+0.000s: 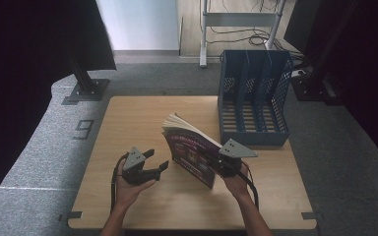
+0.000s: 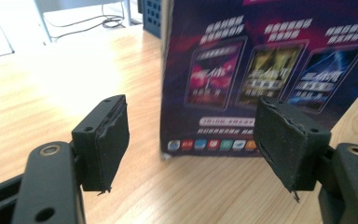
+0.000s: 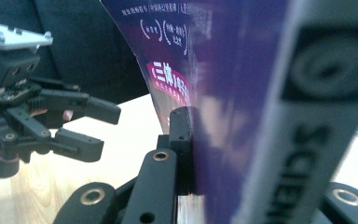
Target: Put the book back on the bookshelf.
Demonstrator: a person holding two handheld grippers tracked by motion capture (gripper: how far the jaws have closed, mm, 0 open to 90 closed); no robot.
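A book with a purple cover (image 1: pixel 192 150) stands upright on its lower edge on the wooden table (image 1: pixel 138 118), its pages fanned at the top. My right gripper (image 1: pixel 217 163) is shut on its right side; in the right gripper view its left pad (image 3: pixel 182 140) presses the cover (image 3: pixel 214 84), and the book hides the other pad. My left gripper (image 1: pixel 158 164) is open just left of the book, with nothing between its pads. In the left gripper view, the back cover (image 2: pixel 261 70) stands close ahead of the open left gripper (image 2: pixel 193 133). The right gripper view also shows the left gripper (image 3: pixel 95 128).
A blue mesh file rack (image 1: pixel 253 98) with several slots stands at the table's far right, close behind the book. A stand base (image 1: pixel 86 91) sits on the grey floor at the far left. Bare tabletop lies to the left and front.
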